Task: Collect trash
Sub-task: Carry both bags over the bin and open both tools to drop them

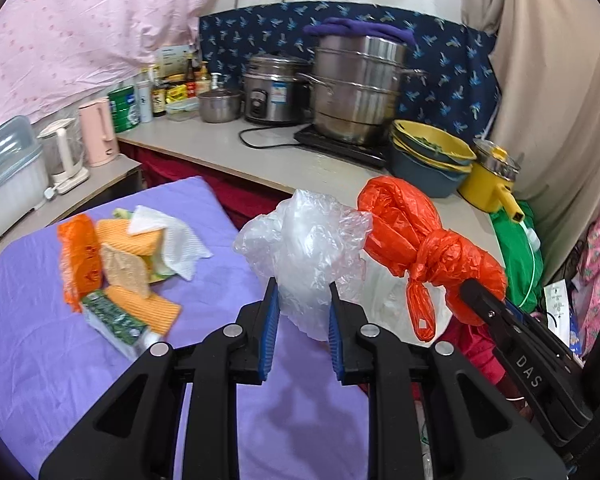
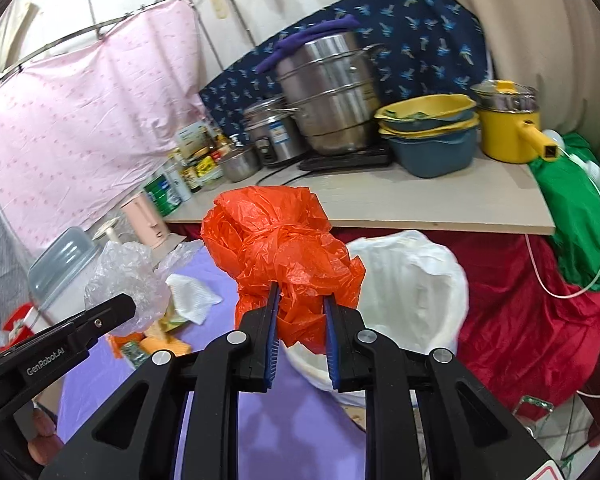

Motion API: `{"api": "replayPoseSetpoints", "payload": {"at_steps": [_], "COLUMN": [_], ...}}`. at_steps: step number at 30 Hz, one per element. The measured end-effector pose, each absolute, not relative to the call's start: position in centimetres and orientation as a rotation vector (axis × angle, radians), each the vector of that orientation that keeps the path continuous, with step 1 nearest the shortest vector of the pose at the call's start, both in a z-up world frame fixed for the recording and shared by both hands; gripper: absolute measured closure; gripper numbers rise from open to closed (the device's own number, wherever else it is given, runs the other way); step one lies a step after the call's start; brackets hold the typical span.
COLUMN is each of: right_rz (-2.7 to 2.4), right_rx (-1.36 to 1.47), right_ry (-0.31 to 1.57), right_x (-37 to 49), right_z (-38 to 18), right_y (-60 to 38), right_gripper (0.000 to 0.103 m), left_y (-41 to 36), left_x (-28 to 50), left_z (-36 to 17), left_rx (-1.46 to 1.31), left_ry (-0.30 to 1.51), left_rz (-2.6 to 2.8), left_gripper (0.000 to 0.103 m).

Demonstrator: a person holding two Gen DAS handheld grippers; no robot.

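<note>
Clear bag [image 1: 304,248] is pinched by its lower folds in the left gripper [image 1: 303,308], clenched on it and held up off the purple table [image 1: 40,340]. Orange bag [image 2: 280,252], knotted, is gripped the same way by the right gripper [image 2: 300,316]. Both are carried side by side, near the white-lined bin [image 2: 412,280] beside the table, probably for dropping together. More trash [image 1: 116,264] is left on the table, apparently for a later trip.
</note>
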State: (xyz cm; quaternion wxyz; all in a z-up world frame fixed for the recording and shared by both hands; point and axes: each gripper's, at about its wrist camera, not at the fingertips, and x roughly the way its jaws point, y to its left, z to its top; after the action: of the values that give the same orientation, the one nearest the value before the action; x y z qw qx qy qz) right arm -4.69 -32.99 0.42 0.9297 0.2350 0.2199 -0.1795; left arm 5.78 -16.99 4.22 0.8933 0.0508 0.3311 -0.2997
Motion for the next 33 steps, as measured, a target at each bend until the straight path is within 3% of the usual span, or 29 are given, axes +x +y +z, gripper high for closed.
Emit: {"api": "replayPoseSetpoints", "payload": {"at_steps": [13,27,33], "right_rz": [-0.492,-0.532,-0.528], "right_rx": [0.529,0.553,0.554], "right_ry": [0.474,0.522,0.544], "right_x": [-8.0,-6.7,-5.4], "right_z": [-2.2,-4.6,-5.3], "right_y": [-38.3,-40.2,-40.2], "right_gripper": [0.085,0.084,0.084], "left_y": [-25.3,-28.8,-28.9], "left_x": [4.7,6.7,8.0], "left_z": [1.3,-1.9,-2.9], "left_rx": [0.194,0.248,0.244], "left_ry": [0.734,0.807,0.832], "left_rz": [-0.708,-0.728,-0.719], "left_gripper": [0.082,0.08,0.071]}}
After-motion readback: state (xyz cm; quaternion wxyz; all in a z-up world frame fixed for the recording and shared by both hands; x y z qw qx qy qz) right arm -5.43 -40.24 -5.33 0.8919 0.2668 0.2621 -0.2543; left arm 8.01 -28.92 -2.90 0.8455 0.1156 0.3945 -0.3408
